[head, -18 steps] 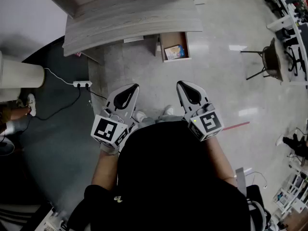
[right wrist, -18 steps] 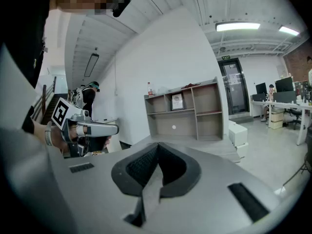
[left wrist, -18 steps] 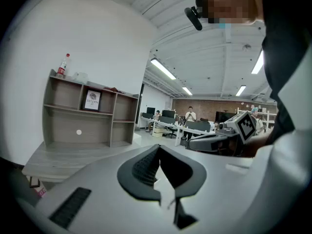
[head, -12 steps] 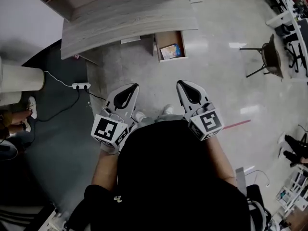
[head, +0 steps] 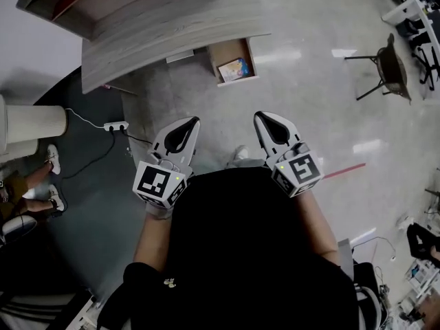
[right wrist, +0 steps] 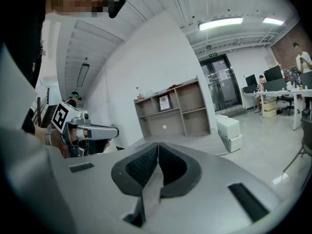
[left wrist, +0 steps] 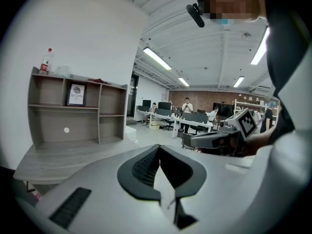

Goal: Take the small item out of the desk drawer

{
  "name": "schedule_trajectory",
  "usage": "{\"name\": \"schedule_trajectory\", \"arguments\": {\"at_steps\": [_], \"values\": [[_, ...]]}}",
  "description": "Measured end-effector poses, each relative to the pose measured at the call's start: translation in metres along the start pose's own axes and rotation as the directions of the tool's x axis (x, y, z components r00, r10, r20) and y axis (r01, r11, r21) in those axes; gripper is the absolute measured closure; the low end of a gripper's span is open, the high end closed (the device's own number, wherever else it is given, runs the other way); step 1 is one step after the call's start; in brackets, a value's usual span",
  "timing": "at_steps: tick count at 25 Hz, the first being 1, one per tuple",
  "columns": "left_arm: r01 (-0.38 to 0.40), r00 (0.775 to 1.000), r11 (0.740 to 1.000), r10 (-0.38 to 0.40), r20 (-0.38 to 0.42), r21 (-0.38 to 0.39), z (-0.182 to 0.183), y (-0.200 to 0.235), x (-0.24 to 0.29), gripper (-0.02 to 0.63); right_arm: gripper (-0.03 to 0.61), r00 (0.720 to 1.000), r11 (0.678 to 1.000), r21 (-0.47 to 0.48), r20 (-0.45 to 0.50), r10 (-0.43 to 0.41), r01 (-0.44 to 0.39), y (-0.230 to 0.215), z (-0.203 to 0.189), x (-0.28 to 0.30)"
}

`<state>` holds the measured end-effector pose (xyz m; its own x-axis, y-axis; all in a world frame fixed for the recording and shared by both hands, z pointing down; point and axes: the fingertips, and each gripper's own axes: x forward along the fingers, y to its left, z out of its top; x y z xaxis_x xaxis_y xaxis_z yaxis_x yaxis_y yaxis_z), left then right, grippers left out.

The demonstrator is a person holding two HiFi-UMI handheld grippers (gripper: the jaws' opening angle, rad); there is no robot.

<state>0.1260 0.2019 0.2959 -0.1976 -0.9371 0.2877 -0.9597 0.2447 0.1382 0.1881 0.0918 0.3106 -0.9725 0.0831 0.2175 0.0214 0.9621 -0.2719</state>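
Observation:
The grey wooden desk [head: 172,33] stands ahead of me, and its drawer [head: 218,49] is pulled open. A small colourful item [head: 234,69] lies inside the drawer. Both grippers are held at waist height, well short of the desk and pointing toward it. My left gripper [head: 195,121] is shut with nothing between its jaws, as its own view [left wrist: 158,146] shows. My right gripper [head: 258,115] is also shut and empty [right wrist: 158,144]. Each gripper shows in the other's view: the right gripper [left wrist: 219,138] and the left gripper [right wrist: 92,130].
An open shelf unit [left wrist: 73,111] sits on the desk's back. A power strip [head: 115,124] with cables lies on the floor left of the desk, beside a white cylinder [head: 34,126]. A black chair [head: 385,67] stands at right. White boxes [right wrist: 229,130] rest beyond the desk.
The desk and open drawer have shifted up and to the left in the head view and look slightly farther off. Both grippers keep the same pose, still shut.

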Motion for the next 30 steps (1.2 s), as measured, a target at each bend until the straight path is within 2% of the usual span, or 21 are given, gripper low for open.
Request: {"name": "schedule_trajectory", "arguments": {"at_steps": [2, 8, 13, 17, 22, 30], "values": [[0.010, 1.000, 1.000, -0.010, -0.015, -0.007, -0.003, -0.001, 0.008, 0.604, 0.580, 1.000, 1.000, 0.022, 0.005, -0.020, 0.020, -0.011, -0.002, 0.000], [0.047, 0.999, 0.999, -0.047, -0.027, -0.017, -0.003, 0.018, 0.034, 0.604, 0.580, 0.999, 0.999, -0.006, -0.014, -0.049, 0.049, -0.034, -0.011, 0.016], [0.107, 0.994, 0.994, -0.108, -0.031, -0.035, 0.001, 0.062, 0.057, 0.604, 0.580, 0.993, 0.993, 0.009, -0.032, -0.117, 0.118, -0.044, 0.000, 0.059], [0.182, 0.982, 0.983, -0.183, -0.051, -0.020, 0.009, 0.104, 0.078, 0.604, 0.580, 0.987, 0.988, -0.021, -0.049, -0.153, 0.152, -0.049, 0.007, 0.102], [0.281, 0.957, 0.960, -0.280, -0.080, 0.002, 0.013, 0.147, 0.100, 0.604, 0.580, 0.968, 0.970, -0.016, -0.062, -0.241, 0.241, -0.053, 0.020, 0.148], [0.441, 0.890, 0.897, -0.434, -0.141, 0.020, 0.010, 0.174, 0.122, 0.604, 0.580, 0.930, 0.932, 0.010, -0.068, -0.362, 0.363, -0.053, 0.020, 0.177]]}}
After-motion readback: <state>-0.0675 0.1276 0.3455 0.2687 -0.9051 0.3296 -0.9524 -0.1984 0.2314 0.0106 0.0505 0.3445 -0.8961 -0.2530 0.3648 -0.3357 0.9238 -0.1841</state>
